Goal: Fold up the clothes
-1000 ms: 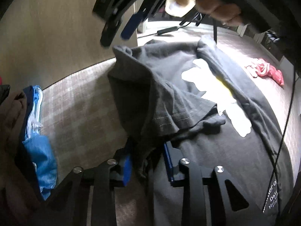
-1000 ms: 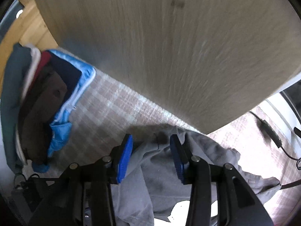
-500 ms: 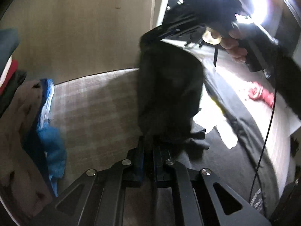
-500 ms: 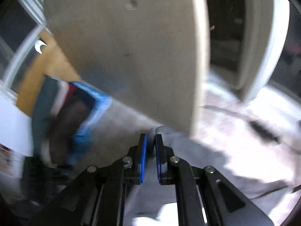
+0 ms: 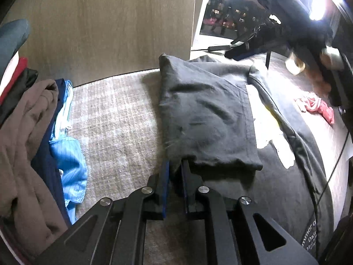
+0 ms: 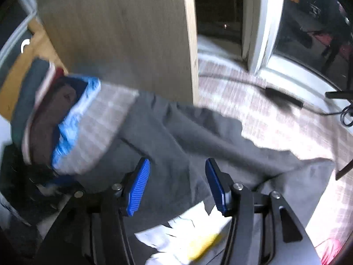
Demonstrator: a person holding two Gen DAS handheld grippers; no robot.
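A black T-shirt (image 5: 205, 119) with a white and yellow print (image 5: 284, 150) lies on the checked bed cover (image 5: 114, 121). One side of it is folded over as a flat flap. My left gripper (image 5: 175, 170) pinches the near corner of that flap; its jaws are just starting to open with the cloth still between the pads. In the right wrist view the right gripper (image 6: 177, 176) hovers over the shirt (image 6: 176, 137), jaws opening wide with nothing pressed between them. The print (image 6: 183, 236) shows below its fingers.
A pile of brown, navy and light blue clothes (image 5: 26, 132) sits at the left of the bed. A wooden panel (image 5: 110, 33) stands behind. A pink garment (image 5: 315, 106) lies at the right, and a black cable (image 5: 326, 181) runs along the shirt's right edge.
The right gripper lifted the shirt's side, carried it across and let go; the flap now lies flat. Its jaws went from shut to wide. The left gripper kept its hold on the corner.
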